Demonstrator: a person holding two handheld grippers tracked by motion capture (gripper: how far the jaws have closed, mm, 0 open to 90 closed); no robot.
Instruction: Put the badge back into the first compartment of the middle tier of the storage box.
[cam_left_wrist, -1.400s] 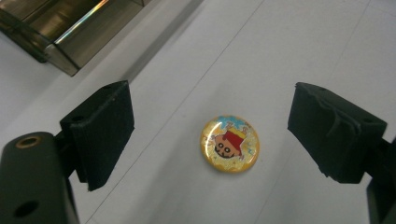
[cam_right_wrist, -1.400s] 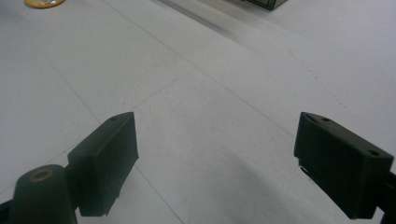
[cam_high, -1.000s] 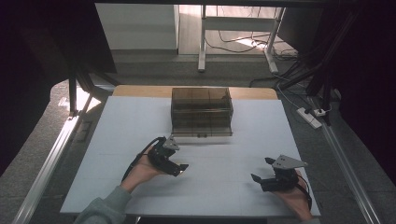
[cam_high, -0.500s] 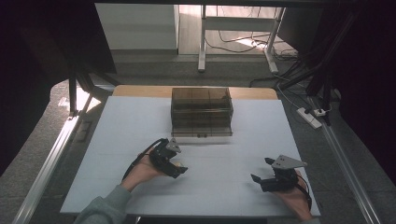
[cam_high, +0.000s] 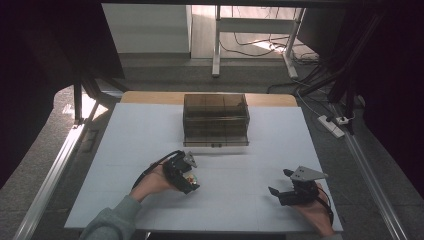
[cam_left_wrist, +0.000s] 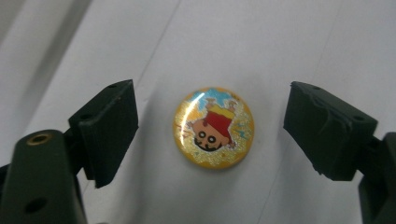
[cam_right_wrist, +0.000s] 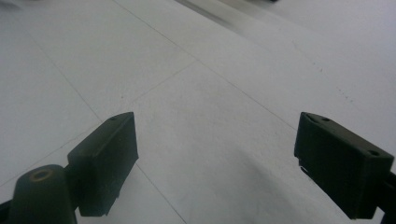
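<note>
The fingers (cam_left_wrist: 109, 133) of the left gripper (cam_left_wrist: 210, 130) stand wide apart, one to each side of a round yellow badge (cam_left_wrist: 214, 127) that lies flat on the white tabletop (cam_left_wrist: 289, 42). Neither finger touches the badge; bare tabletop shows between it and each of them. The badge bears a cartoon child in a red top, seen upside down from the left gripper view, with a glittery yellow rim around the picture. In the high view the left gripper (cam_high: 192, 176) sits at the near left of the tabletop (cam_high: 150, 130), held by the person's left hand (cam_high: 152, 181), a grey-green sleeve (cam_high: 111, 224) behind it, and the badge (cam_high: 191, 176) shows as a small bright spot at the gripper's tip.

The right gripper (cam_right_wrist: 215, 163) is likewise spread open, its two fingers (cam_right_wrist: 107, 158) well apart with nothing between them but plain white tabletop marked by faint seams. In the high view it (cam_high: 281, 182) rests at the near right, a grey three-cornered plate on top, in the person's right hand (cam_high: 316, 212), well apart from the left gripper.

Farther back, at the middle of the tabletop, stands a dark translucent drawer box (cam_high: 216, 120), its front facing the person. Beyond the tabletop's far edge lie a grey floor, a white stand's legs (cam_high: 217, 45) and loose cables (cam_high: 310, 75), with a power strip (cam_high: 332, 126) off to the right.
</note>
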